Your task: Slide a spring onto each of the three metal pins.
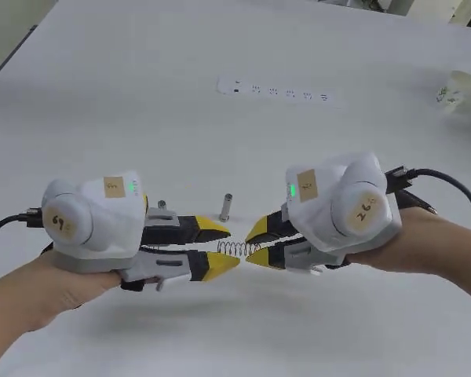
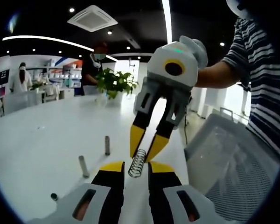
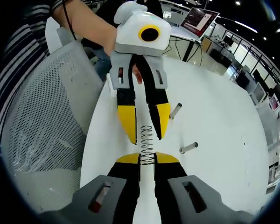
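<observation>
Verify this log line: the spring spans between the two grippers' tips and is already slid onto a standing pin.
One detail is wrong: the spring sits on no pin. It does span between the tips of the left gripper and right gripper, but up in the air. The standing pin behind it is bare, as the head view shows.

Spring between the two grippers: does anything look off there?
Nothing bent or spilled. The spring lies sideways in mid-air, pinched by the right gripper, its other end inside the open left gripper, not lined up with any upright pin.
</observation>
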A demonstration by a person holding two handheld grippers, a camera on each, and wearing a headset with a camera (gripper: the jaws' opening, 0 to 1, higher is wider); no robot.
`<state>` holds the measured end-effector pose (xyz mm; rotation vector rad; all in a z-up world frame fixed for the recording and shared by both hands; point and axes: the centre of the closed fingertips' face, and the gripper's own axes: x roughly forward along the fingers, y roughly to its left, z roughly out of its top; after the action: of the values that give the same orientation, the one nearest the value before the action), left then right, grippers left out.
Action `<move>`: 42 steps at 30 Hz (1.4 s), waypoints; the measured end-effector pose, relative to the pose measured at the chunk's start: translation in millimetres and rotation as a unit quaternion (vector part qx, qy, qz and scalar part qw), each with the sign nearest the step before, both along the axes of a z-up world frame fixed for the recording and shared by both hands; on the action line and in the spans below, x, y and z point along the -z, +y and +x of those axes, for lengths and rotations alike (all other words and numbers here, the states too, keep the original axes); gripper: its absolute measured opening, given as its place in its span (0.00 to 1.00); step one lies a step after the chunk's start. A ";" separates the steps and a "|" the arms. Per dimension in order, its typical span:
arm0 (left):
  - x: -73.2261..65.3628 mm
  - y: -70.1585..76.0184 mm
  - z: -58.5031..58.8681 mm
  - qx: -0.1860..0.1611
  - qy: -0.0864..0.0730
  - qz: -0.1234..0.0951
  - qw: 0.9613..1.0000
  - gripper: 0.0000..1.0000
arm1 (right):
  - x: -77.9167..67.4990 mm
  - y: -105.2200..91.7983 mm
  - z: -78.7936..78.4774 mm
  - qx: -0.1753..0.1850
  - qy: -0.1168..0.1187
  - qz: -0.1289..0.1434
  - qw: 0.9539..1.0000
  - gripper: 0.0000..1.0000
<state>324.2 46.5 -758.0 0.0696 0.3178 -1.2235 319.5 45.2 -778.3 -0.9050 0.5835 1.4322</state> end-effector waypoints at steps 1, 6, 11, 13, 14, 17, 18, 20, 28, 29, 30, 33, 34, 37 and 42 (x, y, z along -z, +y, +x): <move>0.1 -0.5 -0.8 0.003 0.000 0.000 1.000 0.10 | -0.4 0.4 -0.2 0.000 0.000 0.001 1.000 0.08; 0.1 -0.8 -1.9 0.004 -0.004 0.004 1.000 0.07 | -1.5 0.4 -0.4 -0.001 0.000 0.003 1.000 0.08; 0.5 -0.2 -1.3 0.004 -0.002 0.003 1.000 0.05 | -2.1 0.5 -1.2 0.000 0.001 0.005 1.000 0.08; 0.8 -0.6 -2.1 0.006 -0.005 0.005 1.000 0.04 | -2.1 0.3 -1.2 -0.001 0.000 0.004 1.000 0.08; 1.0 -0.5 -1.9 0.005 -0.004 0.005 1.000 0.04 | -2.2 0.3 -1.4 -0.001 0.000 0.005 1.000 0.08; 1.4 -0.2 -2.5 0.006 -0.003 0.006 1.000 0.04 | -2.4 0.4 -1.7 -0.003 0.001 0.006 1.000 0.08; 1.0 0.2 -2.7 0.006 -0.004 0.005 1.000 0.04 | -2.6 0.7 -2.0 -0.003 0.000 0.007 1.000 0.08; 1.2 0.8 -2.9 0.006 -0.004 0.006 1.000 0.05 | -2.8 1.3 -2.6 -0.005 0.000 0.008 1.000 0.08; 1.9 3.1 -3.3 0.004 -0.003 0.006 1.000 0.05 | -4.3 3.1 -2.1 -0.008 -0.002 0.009 1.000 0.08; 2.1 3.2 -3.1 0.005 -0.003 0.006 1.000 0.05 | -4.2 3.0 -2.2 -0.008 -0.002 0.009 1.000 0.08; 2.6 3.3 -3.1 0.004 -0.002 0.007 1.000 0.05 | -4.2 3.2 -2.4 -0.009 -0.002 0.009 1.000 0.08; 3.5 2.9 -3.2 0.004 0.000 0.006 1.000 0.05 | -4.3 3.0 -2.1 -0.008 -0.002 0.010 1.000 0.08; 3.6 2.7 -3.5 0.005 0.000 0.005 1.000 0.04 | -4.1 2.7 -2.2 -0.007 0.000 0.011 1.000 0.08; 3.6 2.0 -3.7 0.008 -0.002 0.005 1.000 0.03 | -3.8 1.7 -2.1 -0.007 0.000 0.011 1.000 0.07; 2.0 2.2 -3.9 0.009 -0.002 0.003 1.000 0.02 | -5.6 0.9 -1.9 -0.002 0.003 0.019 1.000 0.08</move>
<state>320.3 48.6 -759.9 0.0804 0.3183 -1.2394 317.6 46.1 -772.7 -0.8731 0.5585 1.4462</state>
